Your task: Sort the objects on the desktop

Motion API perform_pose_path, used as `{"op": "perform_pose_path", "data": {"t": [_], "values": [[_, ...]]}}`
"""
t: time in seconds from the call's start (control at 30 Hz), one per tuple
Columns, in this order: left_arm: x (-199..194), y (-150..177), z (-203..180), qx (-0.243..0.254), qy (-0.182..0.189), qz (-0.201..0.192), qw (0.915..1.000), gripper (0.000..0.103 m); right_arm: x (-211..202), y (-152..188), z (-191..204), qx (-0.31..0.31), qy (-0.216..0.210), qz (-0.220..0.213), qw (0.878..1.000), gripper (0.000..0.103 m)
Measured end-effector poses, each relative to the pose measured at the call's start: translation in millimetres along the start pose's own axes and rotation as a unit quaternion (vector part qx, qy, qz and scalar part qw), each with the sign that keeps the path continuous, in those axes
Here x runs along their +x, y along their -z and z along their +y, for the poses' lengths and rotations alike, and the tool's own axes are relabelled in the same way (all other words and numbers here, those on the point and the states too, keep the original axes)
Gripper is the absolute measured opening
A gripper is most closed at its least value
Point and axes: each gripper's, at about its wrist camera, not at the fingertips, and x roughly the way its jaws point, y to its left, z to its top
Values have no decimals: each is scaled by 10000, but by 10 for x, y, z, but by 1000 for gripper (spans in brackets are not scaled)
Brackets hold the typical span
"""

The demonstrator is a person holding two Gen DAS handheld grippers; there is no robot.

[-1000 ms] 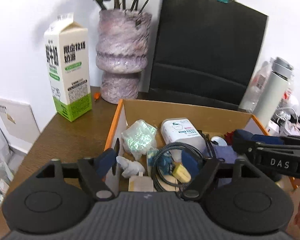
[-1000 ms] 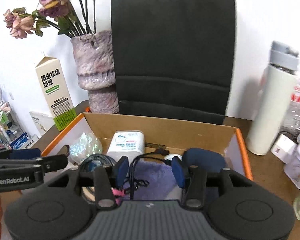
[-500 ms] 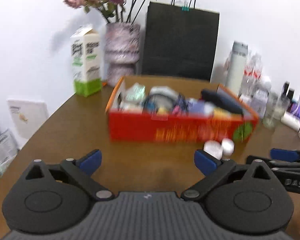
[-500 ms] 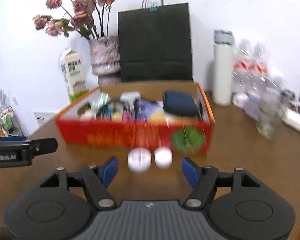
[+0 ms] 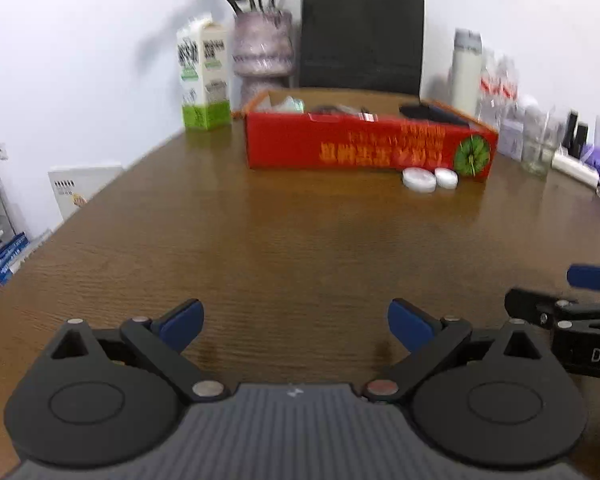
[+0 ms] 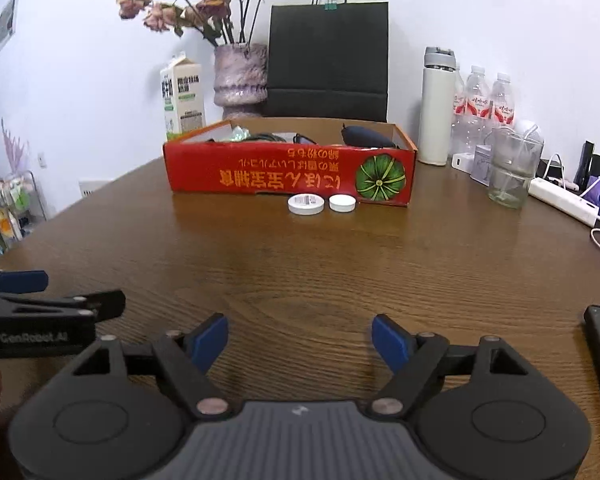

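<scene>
Hovering released and empty, left tongs [image 5: 294, 326] and right tongs [image 6: 300, 340] face bare table [image 6: 320, 264] before the red box [image 6: 290, 174]

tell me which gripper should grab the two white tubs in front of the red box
Right, probably. In its view the tubs sit almost dead ahead between its open fingers. In the left view they lie off to the right of the left gripper, past the box front's middle. Both are open, equally far back.

A red box [image 6: 288, 176] with orange lettering and a green striped pumpkin print sits on the brown wood-grain table [image 6: 320, 264], two white round tins [image 6: 306, 204] before it, a mottled purple vase [image 6: 241, 76], black paper bag [image 6: 328, 60] and white-and-green milk carton [image 6: 181, 94] behind.
</scene>
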Motion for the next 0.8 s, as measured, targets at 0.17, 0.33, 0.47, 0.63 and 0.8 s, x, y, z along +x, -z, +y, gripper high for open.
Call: {"op": "perform_pose_path", "data": {"t": [0.17,0.33,0.47,0.63,0.8], "values": [[9,17,-44,173,48,7,9998,101,39,-9,-24,75,55,121,9999,78],[75,6,-5,40,168,232,9996,101,87,-23,1,-10,25,205,9998,78],[74,14,-33,110,172,224,9995,101,97,-20,28,-93,-22,223,9997,78],[92,9,-20,76,177,250,9995,102,172,-72,-45,-7,-233,312,9992,78],[184,-109,-102,363,266,274,9986,102,201,-94,-155,233,-485,373,9979,78]]}}
